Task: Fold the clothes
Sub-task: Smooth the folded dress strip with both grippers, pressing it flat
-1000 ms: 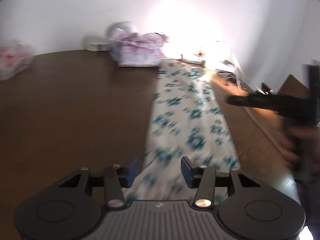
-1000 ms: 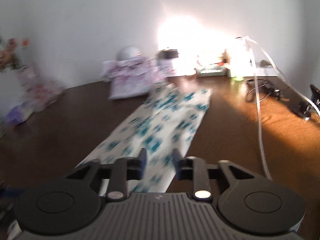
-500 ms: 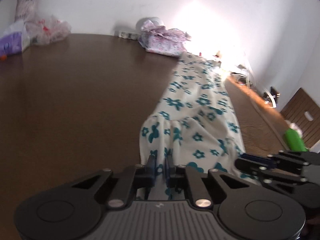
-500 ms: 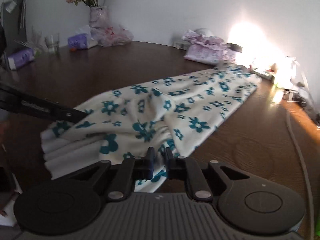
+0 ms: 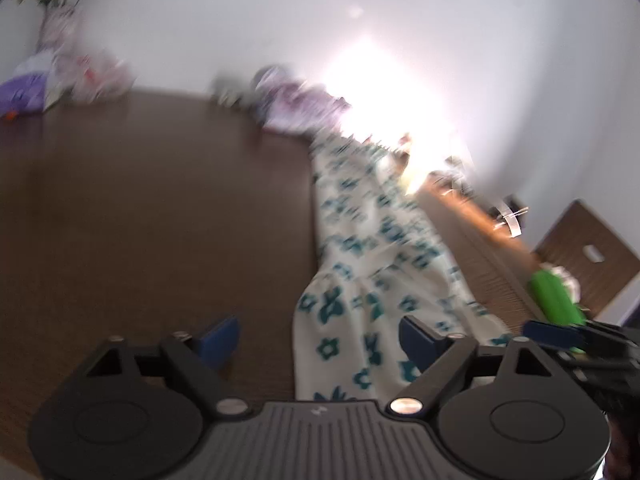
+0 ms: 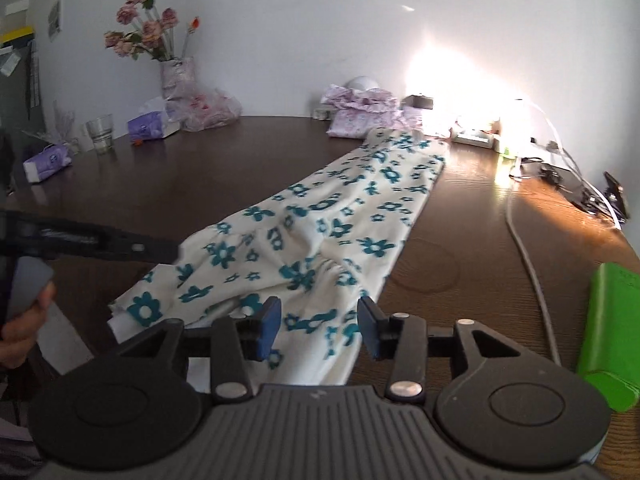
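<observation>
A long cream garment with teal flowers (image 6: 328, 220) lies folded into a narrow strip on the dark wooden table (image 6: 200, 184), running away from me toward the bright back wall. Its near end is gathered and wrinkled. My right gripper (image 6: 318, 328) is open just over the near hem, with cloth showing between the blue pads (image 6: 268, 326) but not pinched. In the blurred left wrist view my left gripper (image 5: 320, 340) is open wide at the garment (image 5: 360, 264), over its near left corner. From the right wrist view the left gripper (image 6: 164, 248) reaches in from the left, held by a hand (image 6: 24, 320).
Folded pink clothes (image 6: 360, 116) sit at the strip's far end. A vase of flowers (image 6: 176, 76), a glass (image 6: 100, 134) and tissue packs stand at the back left. A green object (image 6: 608, 328), a white cable (image 6: 528, 248) and chargers lie at the right. A chair back (image 5: 588, 256) stands beyond the table edge.
Half a second ago both grippers were shut on the garment's near hem. Both have now opened and let go, and the cloth lies on the table.
</observation>
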### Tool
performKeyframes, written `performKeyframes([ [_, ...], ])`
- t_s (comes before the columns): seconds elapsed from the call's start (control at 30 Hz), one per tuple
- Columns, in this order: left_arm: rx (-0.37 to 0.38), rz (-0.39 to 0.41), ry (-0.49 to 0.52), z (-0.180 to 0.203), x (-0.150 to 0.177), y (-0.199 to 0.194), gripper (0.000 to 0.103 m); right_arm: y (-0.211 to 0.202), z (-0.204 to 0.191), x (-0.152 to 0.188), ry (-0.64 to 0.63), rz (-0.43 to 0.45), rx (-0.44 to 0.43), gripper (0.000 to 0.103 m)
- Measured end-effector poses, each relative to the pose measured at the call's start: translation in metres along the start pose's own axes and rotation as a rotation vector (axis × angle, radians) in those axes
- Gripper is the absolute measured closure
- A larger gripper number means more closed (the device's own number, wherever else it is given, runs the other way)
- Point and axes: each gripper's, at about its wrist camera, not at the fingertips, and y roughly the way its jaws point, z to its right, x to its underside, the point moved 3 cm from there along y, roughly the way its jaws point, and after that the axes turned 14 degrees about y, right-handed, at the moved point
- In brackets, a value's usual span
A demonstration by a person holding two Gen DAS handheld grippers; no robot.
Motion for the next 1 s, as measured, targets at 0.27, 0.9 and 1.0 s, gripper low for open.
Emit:
performKeyframes([
  [0.27, -0.035, -0.03, 0.164, 0.031, 0.006, 0.005, 0.075, 0.036, -0.026, -0.01, -0.05, -0.023, -0.032, 0.076],
  [0.9, 0.204, 0.154, 0.519, 0.061, 0.031, -0.031, 0.014, -0.034, 0.02, 0.026, -0.2, 0.02, -0.23, 0.027],
  [1.0, 0.25, 0.121, 0.672, 0.071, 0.042, -0.026, 0.014, -0.029, 0.012, 0.037, -0.288, 0.028, -0.26, 0.025],
])
